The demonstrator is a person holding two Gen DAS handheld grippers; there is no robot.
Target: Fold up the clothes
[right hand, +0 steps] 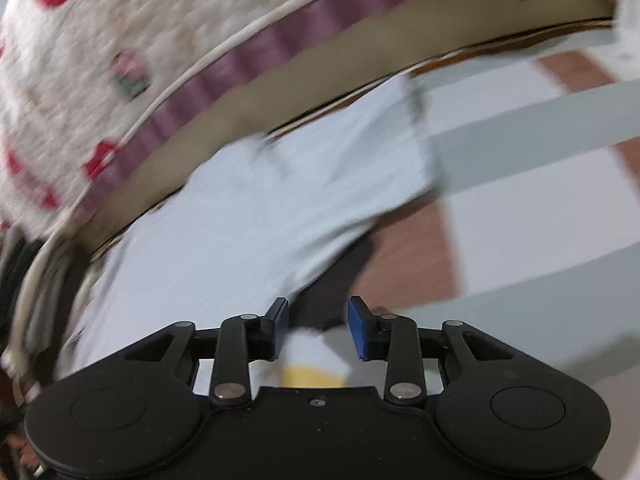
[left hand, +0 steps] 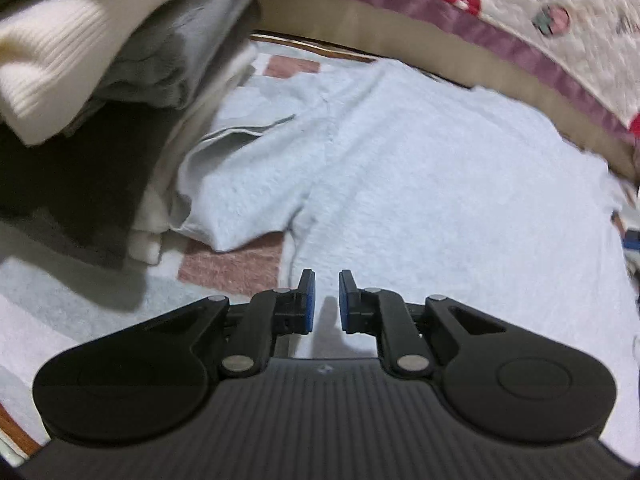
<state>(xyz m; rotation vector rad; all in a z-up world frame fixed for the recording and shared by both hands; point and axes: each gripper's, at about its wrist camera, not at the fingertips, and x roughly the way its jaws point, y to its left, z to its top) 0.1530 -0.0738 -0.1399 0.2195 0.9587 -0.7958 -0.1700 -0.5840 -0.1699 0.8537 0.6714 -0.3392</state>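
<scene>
Left view: I see the pale blue garment spread flat on the checked blanket, filling most of the room ahead. Its near-left sleeve lies folded in, the hem edge stopping just beside a stack of folded clothes that walls off the left side. Far edge of the garment runs close along the tan bed base, under a quilt with a purple border. Open blanket remains at near left only.

Left gripper: jaws stand at a narrow gap, nothing between them; it hovers above the garment's near edge.

Right view, blurred: the garment ends in a slanting edge ahead of me; bare blanket lies free to the right. Quilt crowds the left.

Right gripper: jaws moderately wide, pads pressing on nothing; pale cloth shows below the gap.
</scene>
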